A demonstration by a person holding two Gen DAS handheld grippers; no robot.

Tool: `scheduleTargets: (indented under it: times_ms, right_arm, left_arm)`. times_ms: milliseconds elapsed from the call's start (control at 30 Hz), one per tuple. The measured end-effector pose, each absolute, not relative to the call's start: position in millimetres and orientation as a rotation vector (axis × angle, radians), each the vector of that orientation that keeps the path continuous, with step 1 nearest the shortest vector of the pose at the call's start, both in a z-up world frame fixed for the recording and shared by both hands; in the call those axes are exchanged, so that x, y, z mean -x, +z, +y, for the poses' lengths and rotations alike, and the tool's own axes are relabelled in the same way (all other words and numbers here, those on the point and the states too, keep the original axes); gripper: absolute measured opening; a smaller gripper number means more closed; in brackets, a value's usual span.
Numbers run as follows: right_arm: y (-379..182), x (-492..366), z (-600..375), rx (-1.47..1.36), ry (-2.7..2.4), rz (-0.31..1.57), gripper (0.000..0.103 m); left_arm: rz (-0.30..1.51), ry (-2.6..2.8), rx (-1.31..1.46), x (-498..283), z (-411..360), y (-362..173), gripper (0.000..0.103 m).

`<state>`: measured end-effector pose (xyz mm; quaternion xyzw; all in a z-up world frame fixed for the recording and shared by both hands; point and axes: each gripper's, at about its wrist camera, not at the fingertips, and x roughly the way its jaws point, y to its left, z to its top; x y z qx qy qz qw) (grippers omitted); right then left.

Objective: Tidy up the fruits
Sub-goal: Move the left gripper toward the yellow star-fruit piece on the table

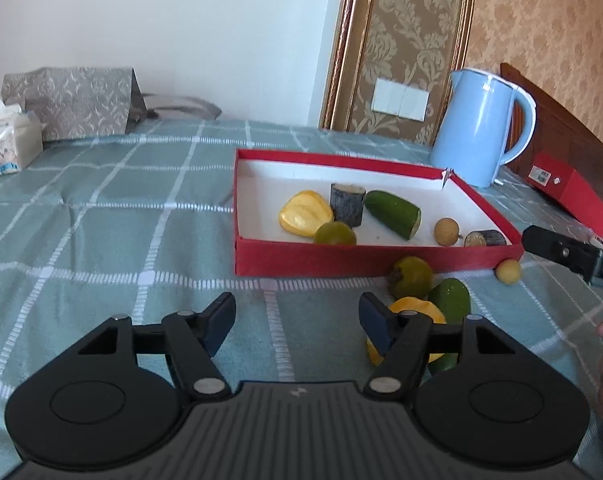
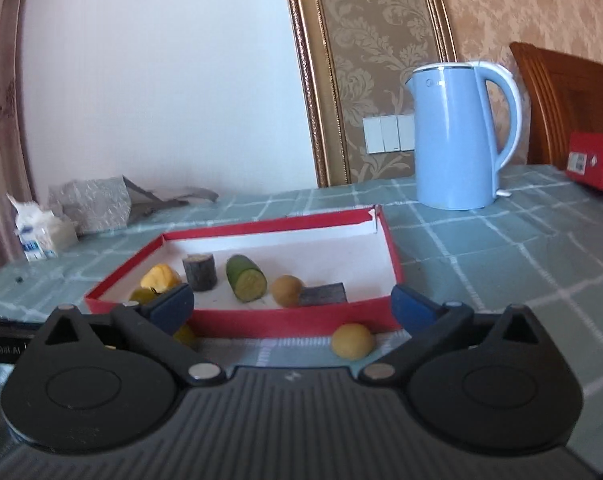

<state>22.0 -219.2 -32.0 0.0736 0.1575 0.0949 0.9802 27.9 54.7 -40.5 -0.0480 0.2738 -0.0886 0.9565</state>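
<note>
From the left wrist view we look low across the checked tablecloth (image 1: 101,208) toward the red tray (image 1: 341,258), which lies ahead and slightly right, with the wall behind. From the right wrist view we face the same red tray (image 2: 285,320) from closer and lower, its near wall just beyond the fingertips. Both views share the tray, the blue kettle (image 1: 477,128) (image 2: 457,136) and the tissue pack (image 1: 5,140) (image 2: 37,232).

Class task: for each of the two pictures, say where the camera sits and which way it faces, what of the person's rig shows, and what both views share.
Left wrist: sits on the left gripper, low over the tablecloth, facing the red tray; its open fingers show, plus the right gripper at the right edge.
Right wrist: sits on the right gripper, facing the red tray from further right; only its own open fingers show.
Shared: the tray, blue kettle, small yellow fruit outside the tray.
</note>
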Motion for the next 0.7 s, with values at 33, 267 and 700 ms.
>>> scheduleTargets:
  times_ms: [33,267,700]
  right_arm:
    - [-32.4,-22.1,-219.7,-0.151,0.188,0.319,0.103]
    - [-34.6,-23.2,-215.7,-0.118,0.158,0.312,0.103]
    - [-31.6,-18.5,-208.8,-0.064,0.15,0.27,0.103]
  left_arm:
    - [0.544,-0.189,0.097,-24.6,54.8,-39.5,0.068]
    - [0.469,-0.271,-0.026,-1.2,33.8,-37.3,0.074]
    - [0.463,-0.34,-0.196,9.3,4.6,-45.7,0.074]
